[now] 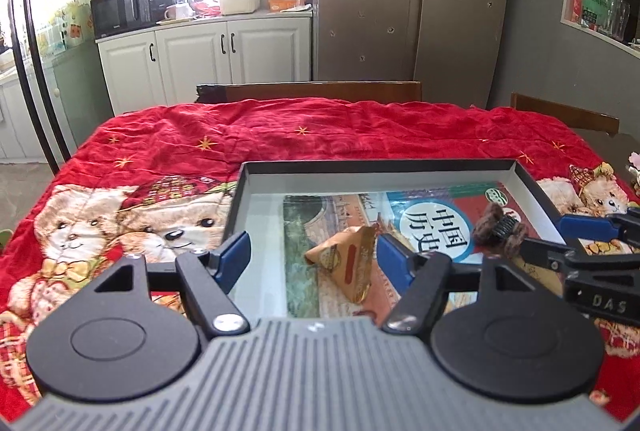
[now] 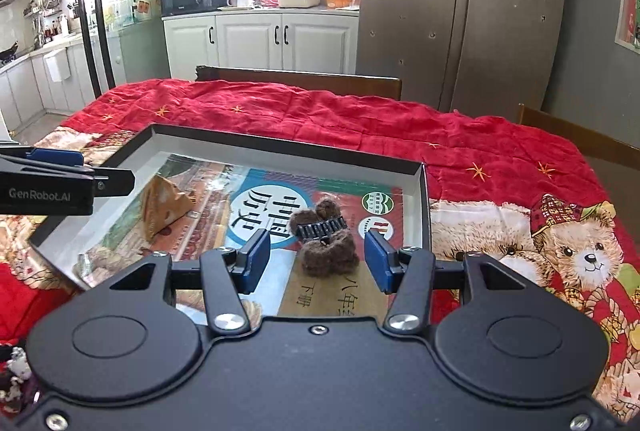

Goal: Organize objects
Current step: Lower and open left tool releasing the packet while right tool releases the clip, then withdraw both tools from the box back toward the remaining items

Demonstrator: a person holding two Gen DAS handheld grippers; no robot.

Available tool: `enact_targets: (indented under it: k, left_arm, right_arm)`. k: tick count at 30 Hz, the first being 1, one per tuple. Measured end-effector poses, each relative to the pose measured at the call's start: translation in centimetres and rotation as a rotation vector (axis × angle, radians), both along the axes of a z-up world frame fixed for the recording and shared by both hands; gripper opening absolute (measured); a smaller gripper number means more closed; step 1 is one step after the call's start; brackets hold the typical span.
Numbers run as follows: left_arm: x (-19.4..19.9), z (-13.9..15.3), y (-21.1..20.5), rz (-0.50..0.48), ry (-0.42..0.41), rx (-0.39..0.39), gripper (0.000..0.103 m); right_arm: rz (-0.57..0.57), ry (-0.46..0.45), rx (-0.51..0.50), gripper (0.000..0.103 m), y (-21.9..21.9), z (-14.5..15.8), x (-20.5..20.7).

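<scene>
Both wrist cams close, angled down; share box (image 1: 532, 177).

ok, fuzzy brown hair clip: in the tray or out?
In. The fuzzy brown hair clip lies on the history textbook inside the tray, untouched.

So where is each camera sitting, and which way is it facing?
Left wrist: on the left gripper, looking down at a tan pyramid-shaped packet; right gripper at right.
Right wrist: on the right gripper, over a brown fuzzy hair clip; left gripper's tip at left.
Shared: shallow black-rimmed box, book, both items.
</scene>
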State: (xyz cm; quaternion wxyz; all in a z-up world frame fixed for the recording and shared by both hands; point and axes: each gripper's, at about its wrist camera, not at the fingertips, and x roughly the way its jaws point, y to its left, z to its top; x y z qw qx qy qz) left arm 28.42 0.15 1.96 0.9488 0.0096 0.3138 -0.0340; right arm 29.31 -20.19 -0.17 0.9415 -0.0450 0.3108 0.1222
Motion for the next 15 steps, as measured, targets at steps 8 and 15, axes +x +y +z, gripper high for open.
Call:
enact_targets:
  k: [8, 15]
  left_arm:
    - [-3.7, 0.7, 1.7, -0.004, -0.013, 0.013, 0.08]
    - [-6.9, 1.1, 3.2, 0.0, -0.012, -0.003, 0.08]
  right_arm:
    - [0.017, -0.029, -0.013, 0.05, -0.2, 1.5, -3.5]
    - [0.041, -0.046, -0.025, 0.05, -0.3, 2.3, -7.5]
